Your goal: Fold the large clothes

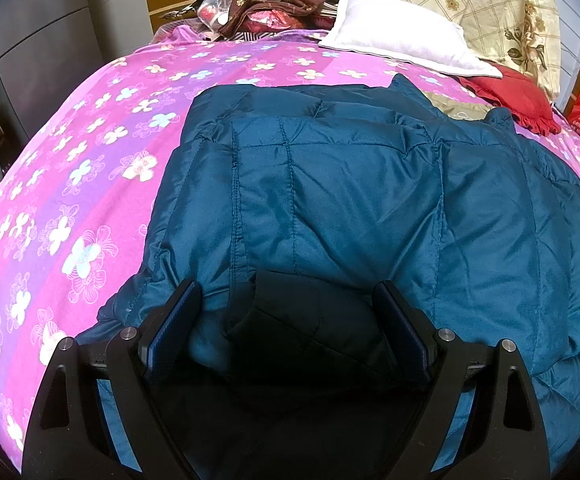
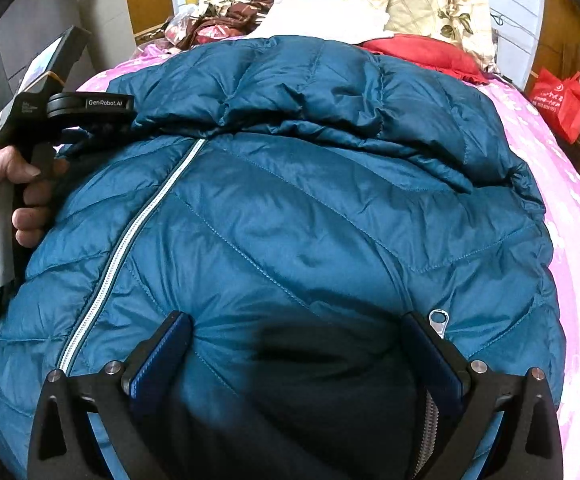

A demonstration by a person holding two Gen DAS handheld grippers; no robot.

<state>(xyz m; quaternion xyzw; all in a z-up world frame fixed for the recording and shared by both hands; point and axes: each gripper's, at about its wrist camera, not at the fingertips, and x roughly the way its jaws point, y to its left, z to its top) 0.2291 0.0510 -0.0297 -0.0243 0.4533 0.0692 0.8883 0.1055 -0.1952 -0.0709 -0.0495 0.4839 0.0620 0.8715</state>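
A teal quilted down jacket (image 1: 362, 184) lies spread on a bed covered by a pink floral bedsheet (image 1: 90, 168). In the left wrist view it fills the middle and right of the bed, with a sleeve or folded panel lying over the body along a stitched seam. The left claw (image 1: 290, 316) sits low over the near edge of the jacket, its jaws spread wide and a dark fold of padded fabric bulging up between them; the blue pads stand at either side of that fold without pressing it flat, so the claw is released rather than clamped.

In the right wrist view the jacket (image 2: 290, 208) shows its front, a white zipper (image 2: 130, 248) running diagonally down the left part and the puffy collar or hood bunched along the far edge. The right claw (image 2: 298, 344) is likewise parted, its fingers resting on the fabric with a shadowed mound between them; a metal zipper pull (image 2: 438, 320) lies just beside the right finger. At the left edge the person's left hand (image 2: 6, 208) grips the handle of the other tool.

At the head of the bed lie a white pillow (image 1: 394, 40), a red cushion (image 1: 518, 100) and a floral quilt (image 1: 474, 4). A red shopping bag (image 2: 558, 100) stands beside the bed.
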